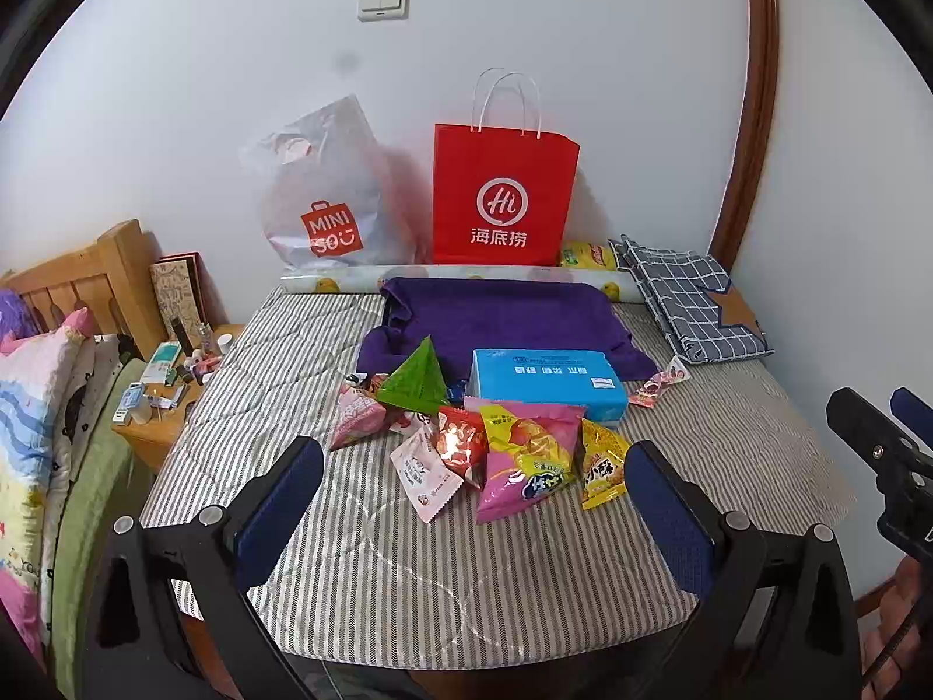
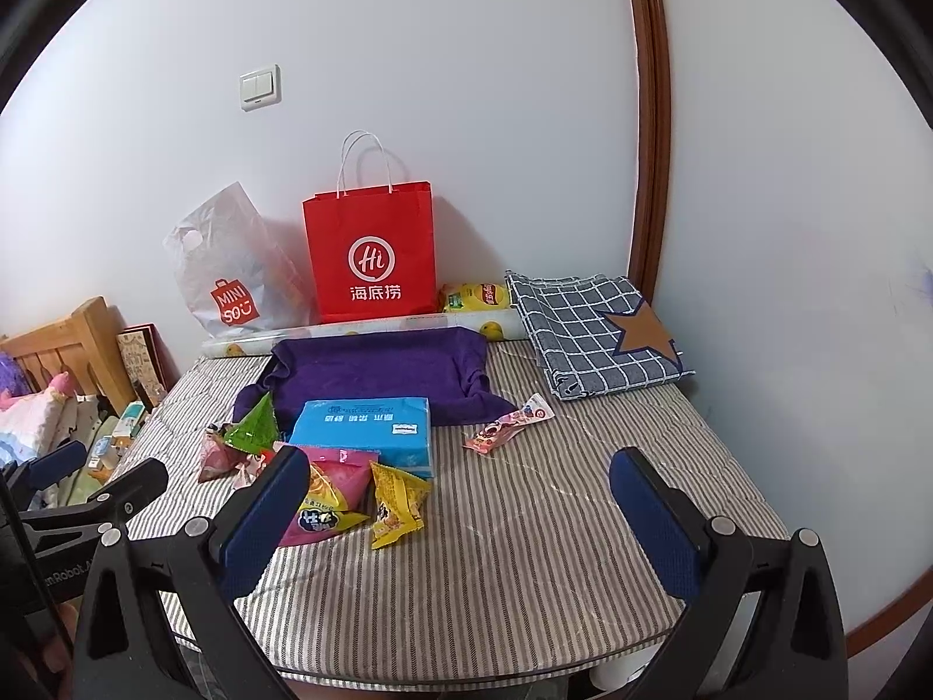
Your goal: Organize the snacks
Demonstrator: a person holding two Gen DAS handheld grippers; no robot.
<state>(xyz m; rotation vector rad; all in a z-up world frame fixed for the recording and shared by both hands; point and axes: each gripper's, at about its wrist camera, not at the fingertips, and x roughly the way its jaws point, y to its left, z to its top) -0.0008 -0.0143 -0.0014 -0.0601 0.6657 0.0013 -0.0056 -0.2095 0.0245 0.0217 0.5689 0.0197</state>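
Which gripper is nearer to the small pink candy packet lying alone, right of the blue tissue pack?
Right. The pink candy packet lies ahead between the right gripper fingers; from the left gripper it sits off to the right, beyond the snack pile.

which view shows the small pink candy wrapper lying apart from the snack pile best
The right wrist view: the pink candy wrapper lies in open sight on the striped cover, right of the blue tissue pack. The left wrist view shows it too, but smaller and more squeezed toward the side.
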